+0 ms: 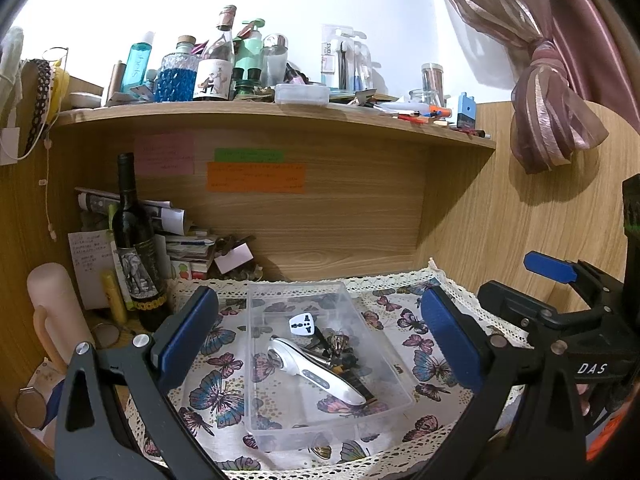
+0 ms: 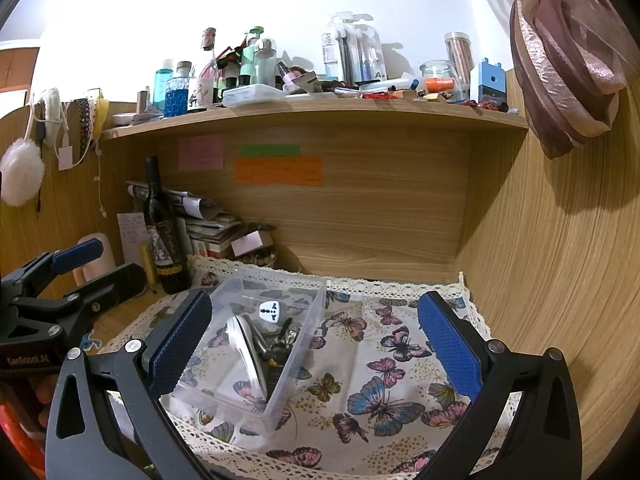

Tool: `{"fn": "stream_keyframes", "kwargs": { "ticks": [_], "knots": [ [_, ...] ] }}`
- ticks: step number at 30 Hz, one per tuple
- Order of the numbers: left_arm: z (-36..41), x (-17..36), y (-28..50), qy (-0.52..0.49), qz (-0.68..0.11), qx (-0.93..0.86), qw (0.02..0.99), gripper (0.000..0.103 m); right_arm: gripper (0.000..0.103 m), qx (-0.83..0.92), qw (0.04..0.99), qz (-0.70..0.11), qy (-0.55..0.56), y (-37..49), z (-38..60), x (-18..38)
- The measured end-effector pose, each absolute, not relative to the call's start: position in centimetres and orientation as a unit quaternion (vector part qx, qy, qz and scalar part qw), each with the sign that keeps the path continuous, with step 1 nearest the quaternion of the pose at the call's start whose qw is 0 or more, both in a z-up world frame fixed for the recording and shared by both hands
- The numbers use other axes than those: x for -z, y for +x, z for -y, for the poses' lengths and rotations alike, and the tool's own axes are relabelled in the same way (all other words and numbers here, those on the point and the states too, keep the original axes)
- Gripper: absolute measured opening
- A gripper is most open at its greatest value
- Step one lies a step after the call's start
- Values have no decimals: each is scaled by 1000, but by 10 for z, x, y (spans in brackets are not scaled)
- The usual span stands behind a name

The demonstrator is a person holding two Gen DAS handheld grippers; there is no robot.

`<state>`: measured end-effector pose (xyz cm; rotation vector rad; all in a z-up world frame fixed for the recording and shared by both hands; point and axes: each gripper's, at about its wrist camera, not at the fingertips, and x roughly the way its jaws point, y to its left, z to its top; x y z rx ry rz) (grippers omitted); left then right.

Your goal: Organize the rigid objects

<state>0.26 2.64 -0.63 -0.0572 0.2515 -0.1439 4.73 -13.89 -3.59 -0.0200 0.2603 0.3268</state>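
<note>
Clear plastic box [image 1: 328, 364] holding a white wand-shaped device [image 1: 316, 370] lies on the butterfly-cloth counter [image 2: 400, 360], between the left gripper's [image 1: 320, 340] wide-open, empty fingers; right gripper [image 2: 316, 344], equally spread and empty, sits further right.

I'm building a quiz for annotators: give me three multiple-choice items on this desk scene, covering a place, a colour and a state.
1. Where does the white handheld device lie?
A. on the upper shelf
B. in the clear plastic bin
C. beside the wine bottle

2. What colour is the largest sticky note on the back panel?
A. orange
B. blue
C. white

3. How is the left gripper?
A. shut on the bin
B. shut on the bottle
C. open, holding nothing

Key: 1 B, it rests among small items inside the bin; 2 A, clearly orange; 3 C, pads stand wide apart.
</note>
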Motion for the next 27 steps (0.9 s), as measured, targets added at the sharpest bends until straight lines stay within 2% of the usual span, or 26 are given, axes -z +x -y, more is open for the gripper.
{"fn": "stream_keyframes", "kwargs": {
  "ticks": [27],
  "knots": [
    [-26, 13, 6, -30, -134, 81, 987, 103, 103, -176, 975, -139, -9, 54, 142, 39]
  ]
}}
